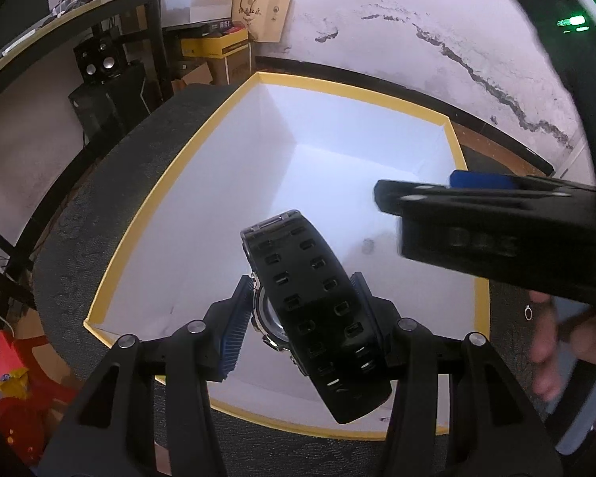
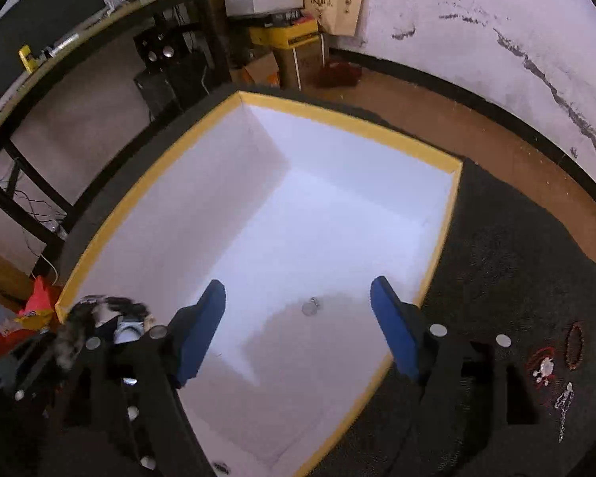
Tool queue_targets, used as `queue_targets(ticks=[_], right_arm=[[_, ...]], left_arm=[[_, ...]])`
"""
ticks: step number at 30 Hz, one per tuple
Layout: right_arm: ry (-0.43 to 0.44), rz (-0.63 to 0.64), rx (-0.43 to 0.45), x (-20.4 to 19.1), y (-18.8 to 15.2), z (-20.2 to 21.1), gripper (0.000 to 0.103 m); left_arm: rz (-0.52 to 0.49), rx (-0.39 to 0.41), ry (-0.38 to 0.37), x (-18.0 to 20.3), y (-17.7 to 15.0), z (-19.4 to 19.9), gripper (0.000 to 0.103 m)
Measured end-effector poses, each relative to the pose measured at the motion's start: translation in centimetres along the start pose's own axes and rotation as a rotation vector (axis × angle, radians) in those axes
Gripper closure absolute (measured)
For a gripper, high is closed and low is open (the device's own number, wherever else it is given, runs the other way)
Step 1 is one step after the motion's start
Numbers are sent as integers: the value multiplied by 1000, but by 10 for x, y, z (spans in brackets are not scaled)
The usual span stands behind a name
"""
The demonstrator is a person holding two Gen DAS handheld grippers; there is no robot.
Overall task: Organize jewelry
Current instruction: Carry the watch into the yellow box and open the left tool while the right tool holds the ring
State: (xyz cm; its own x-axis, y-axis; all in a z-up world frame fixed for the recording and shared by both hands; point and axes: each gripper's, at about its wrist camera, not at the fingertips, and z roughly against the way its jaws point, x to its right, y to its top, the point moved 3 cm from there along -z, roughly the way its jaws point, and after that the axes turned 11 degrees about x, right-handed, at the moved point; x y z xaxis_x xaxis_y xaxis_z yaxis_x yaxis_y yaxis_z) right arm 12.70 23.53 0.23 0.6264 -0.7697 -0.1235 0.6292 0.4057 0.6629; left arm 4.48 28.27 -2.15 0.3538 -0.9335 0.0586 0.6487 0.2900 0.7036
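The left hand-held gripper [image 1: 302, 318] is clamped half-closed, while the right hand-held gripper [image 2: 298, 318] gapes wide, angled downward.

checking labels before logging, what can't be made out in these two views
- Black perforated-strap wristwatch in the left gripper: dial hidden behind its own strap, left wrist view.
- Small silvery piece on the floor of the white yellow-rimmed box: too small to identify, right wrist view.
- Right gripper, open: motion-blurred in the left wrist view.
- Red beaded bracelet: too small and dark for detail.
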Motion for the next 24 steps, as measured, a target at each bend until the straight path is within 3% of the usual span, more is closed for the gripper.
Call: queue_targets(ticks=[6, 9, 14, 19, 22, 24], right_arm=[[-39, 44, 81, 13, -8, 47, 19], [-65, 32, 145, 36, -29, 84, 17], [-160, -15, 236, 100, -96, 147, 12], [-270, -152, 237, 174, -169, 179, 12], [-295, -232, 207, 199, -183, 183, 12], [-272, -293, 239, 213, -184, 191, 12]], left_arm=[[-22, 5, 5, 7, -2, -2, 54], [-30, 2, 4, 12, -2, -3, 54], [-60, 8, 12, 20, -2, -6, 54], [-70, -8, 20, 26, -2, -16, 54], [-80, -17, 31, 30, -2, -22, 54], [-77, -22, 39, 31, -2, -27, 54]])
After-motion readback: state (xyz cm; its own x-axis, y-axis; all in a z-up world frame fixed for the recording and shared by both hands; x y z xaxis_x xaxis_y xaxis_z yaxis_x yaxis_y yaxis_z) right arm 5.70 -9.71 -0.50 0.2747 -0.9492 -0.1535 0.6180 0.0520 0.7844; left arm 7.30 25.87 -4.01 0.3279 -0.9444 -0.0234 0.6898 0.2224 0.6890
